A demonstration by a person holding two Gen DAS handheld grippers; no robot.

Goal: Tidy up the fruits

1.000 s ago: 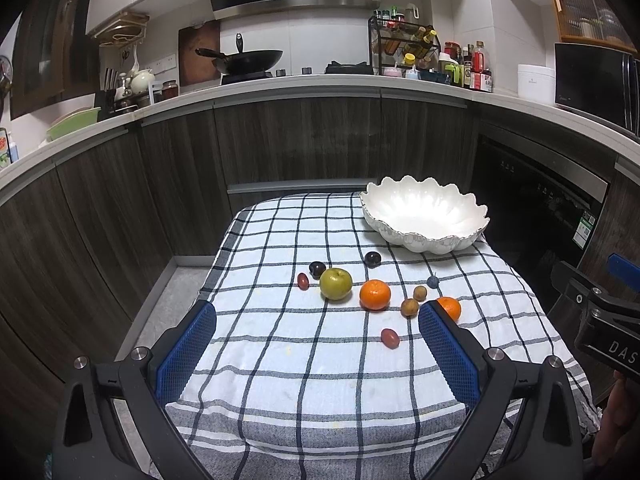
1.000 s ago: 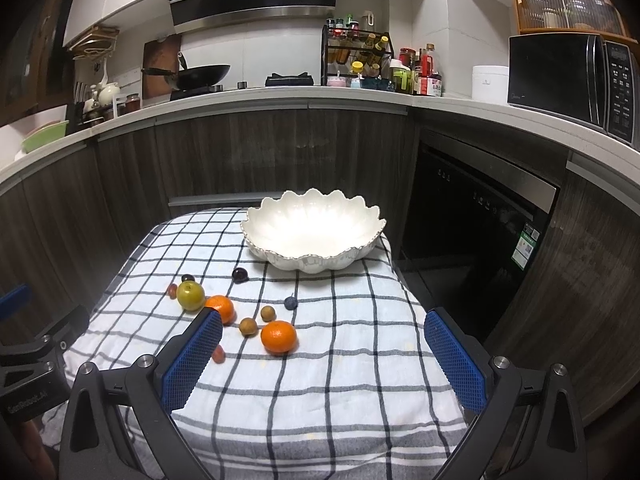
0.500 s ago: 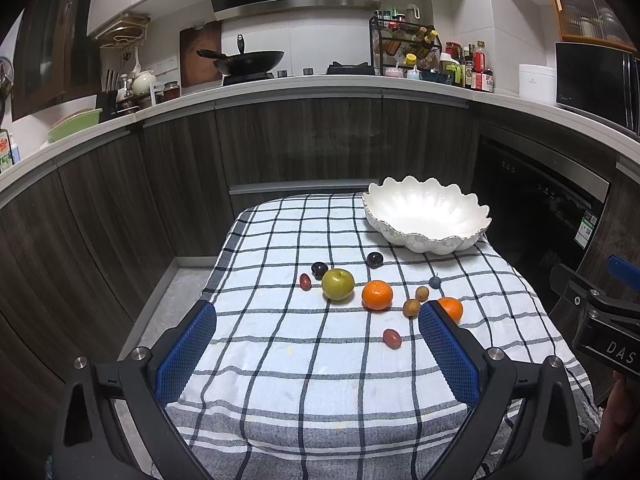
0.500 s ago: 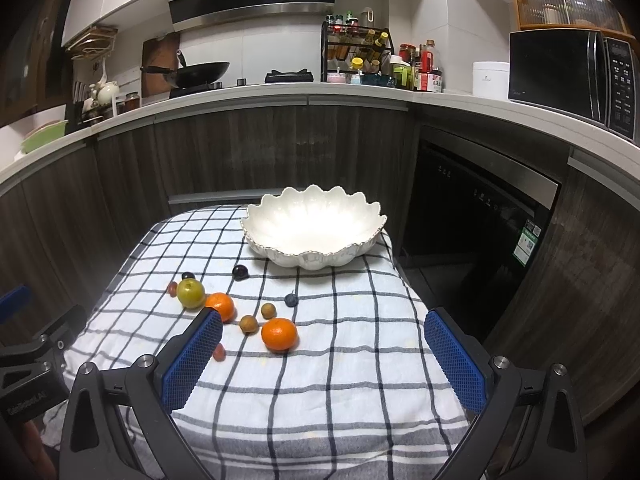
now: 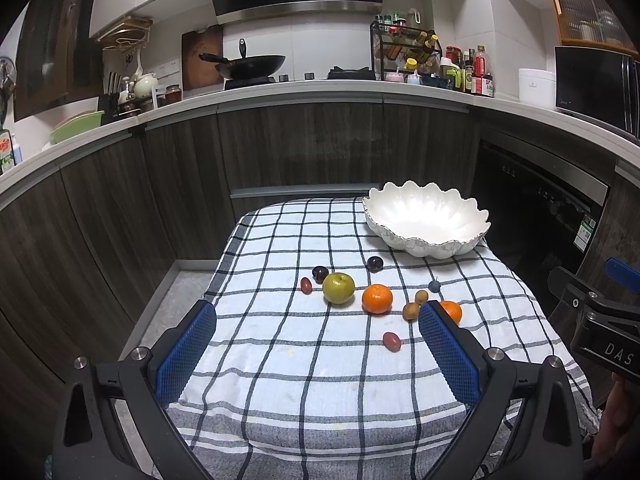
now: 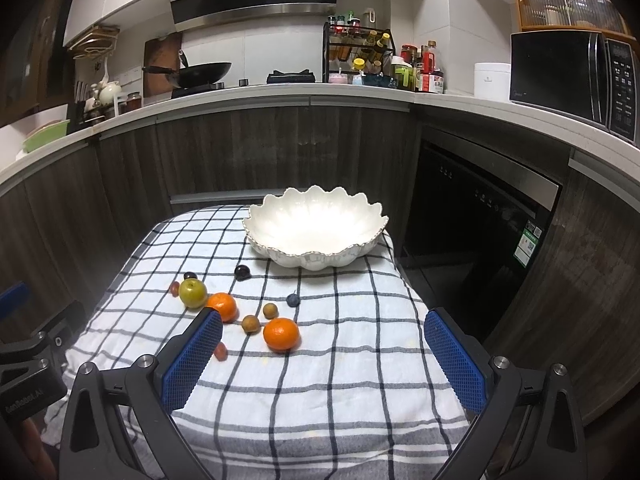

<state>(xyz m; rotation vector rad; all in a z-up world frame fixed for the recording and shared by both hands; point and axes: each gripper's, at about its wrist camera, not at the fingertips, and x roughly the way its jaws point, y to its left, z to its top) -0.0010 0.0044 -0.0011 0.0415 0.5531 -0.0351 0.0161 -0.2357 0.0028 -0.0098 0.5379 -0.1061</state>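
Observation:
A white scalloped bowl (image 5: pixel 427 224) (image 6: pixel 316 232) stands empty at the far right of a checked tablecloth (image 5: pixel 320 368). In front of it lie a green apple (image 5: pixel 338 288) (image 6: pixel 193 293), two oranges (image 5: pixel 377 299) (image 6: pixel 281 334), dark plums (image 5: pixel 375 263), small brown fruits (image 6: pixel 251 324) and red grapes (image 5: pixel 391 341). My left gripper (image 5: pixel 318 348) hangs open above the cloth's near part, short of the fruit. My right gripper (image 6: pixel 324 354) is open too, the nearer orange just beyond its fingers. Neither holds anything.
Dark wooden cabinets and a curved white countertop (image 5: pixel 320 92) ring the table. A wok (image 5: pixel 248 65), a spice rack (image 6: pixel 358 56) and a microwave (image 6: pixel 572 80) stand on the counter. A dishwasher (image 6: pixel 472 216) is on the right. The floor (image 5: pixel 160 312) drops off left of the table.
Both views have drifted slightly; the bowl and fruit sit marginally lower and nearer in frame. Both grippers stay open and nothing on the cloth has moved.

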